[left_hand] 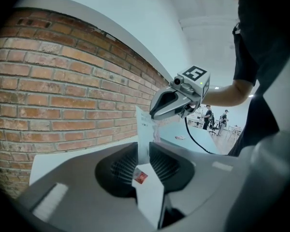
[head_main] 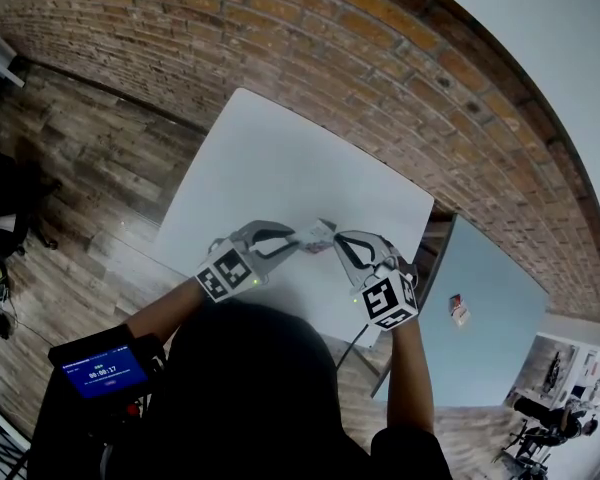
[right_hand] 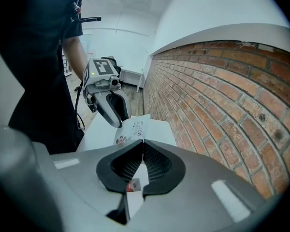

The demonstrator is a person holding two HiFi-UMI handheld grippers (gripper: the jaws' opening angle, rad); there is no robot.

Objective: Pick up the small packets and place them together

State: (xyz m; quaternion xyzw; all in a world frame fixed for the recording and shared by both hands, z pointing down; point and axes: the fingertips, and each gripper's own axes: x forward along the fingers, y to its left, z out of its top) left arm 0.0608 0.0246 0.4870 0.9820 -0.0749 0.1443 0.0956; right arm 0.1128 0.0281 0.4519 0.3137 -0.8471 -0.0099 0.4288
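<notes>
White bench (head_main: 280, 158) stands against a brick wall (head_main: 380, 58), with a wood plank floor (head_main: 80, 158) to its left. A second pale table (head_main: 500, 308) stands off to the right and carries one small red-and-white item (head_main: 458, 308), too small to identify. Small device with a blue screen (head_main: 105, 371) at lower left.

Both grippers meet tip to tip over the bench's near part, packets (head_main: 315, 234) between them and off the surface.
- left gripper (head_main: 295, 240): jaws closed in on packet A (left_hand: 150, 192), pads against both its faces. The packet stands on edge and runs forward to the right gripper's tips.
- right gripper (head_main: 332, 236): jaws fully together, clamped on thin packet B (right_hand: 137, 195); only its rear end, with a red logo, shows behind the pads.

Hard to make out:
- MELLOW packet (right_hand: 135, 128) shows face-on just past the right jaws, with the left gripper's tip at its edge. Can't tell if it's packet A or the front of B.
- The person's dark head and torso cover the bench's near edge.
- Dark gear at the far left of the head view is cut off.
- People and desks (left_hand: 210, 117) far behind are just small shapes.
</notes>
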